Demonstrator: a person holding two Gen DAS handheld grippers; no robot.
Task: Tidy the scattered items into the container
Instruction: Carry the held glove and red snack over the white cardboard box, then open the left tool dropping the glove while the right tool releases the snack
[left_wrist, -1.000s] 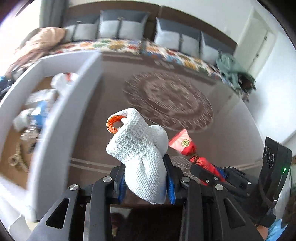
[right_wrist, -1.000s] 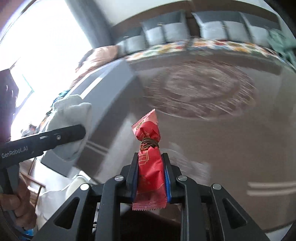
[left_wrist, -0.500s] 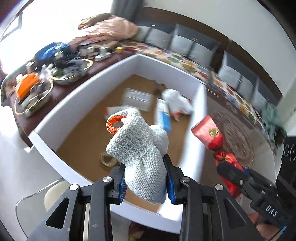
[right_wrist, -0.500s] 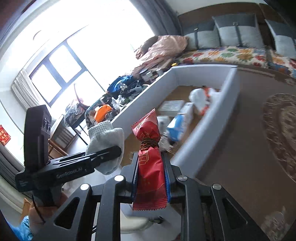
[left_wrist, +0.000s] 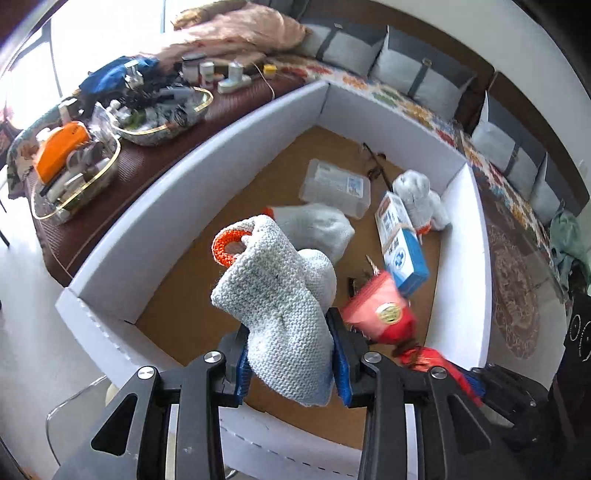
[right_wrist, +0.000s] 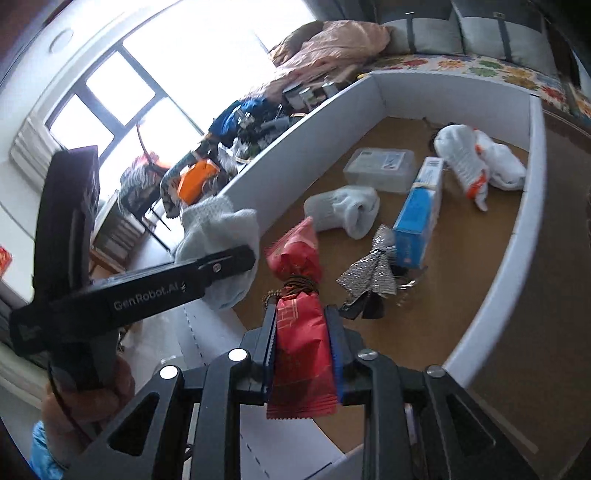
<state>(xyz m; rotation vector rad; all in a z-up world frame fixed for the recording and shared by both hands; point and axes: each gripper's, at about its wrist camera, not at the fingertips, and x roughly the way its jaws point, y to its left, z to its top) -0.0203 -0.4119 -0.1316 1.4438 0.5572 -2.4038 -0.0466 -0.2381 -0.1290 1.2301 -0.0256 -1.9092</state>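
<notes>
Left wrist view: white-walled container (left_wrist: 229, 140) with a brown cardboard floor, filling the centre of the frame; it sits on a dark surface (left_wrist: 122, 177) that also carries two gold-rimmed trays of clutter at 10 o'clock.

Inside the container, largest first — a clear plastic box (left_wrist: 338, 187) at 12 o'clock, a blue-and-white carton (left_wrist: 402, 245) at 2 o'clock, a rolled white sock (left_wrist: 316, 225) near centre, a bundle of white gloves (left_wrist: 421, 197) in the far corner at 1 o'clock. Right wrist view adds a silver glitter bow (right_wrist: 373, 271) lying just beside the carton's near end.

Left tongs (left_wrist: 291, 363): clamped on a white knitted glove (left_wrist: 277, 306) with an orange cuff ring, held above the container's near end at 6 o'clock.

Right tongs (right_wrist: 301, 352): clamped on a red candy wrapper (right_wrist: 299, 332) tied at its neck — held upright over the near wall of the container, at 4 o'clock of the glove in the left view.
</notes>
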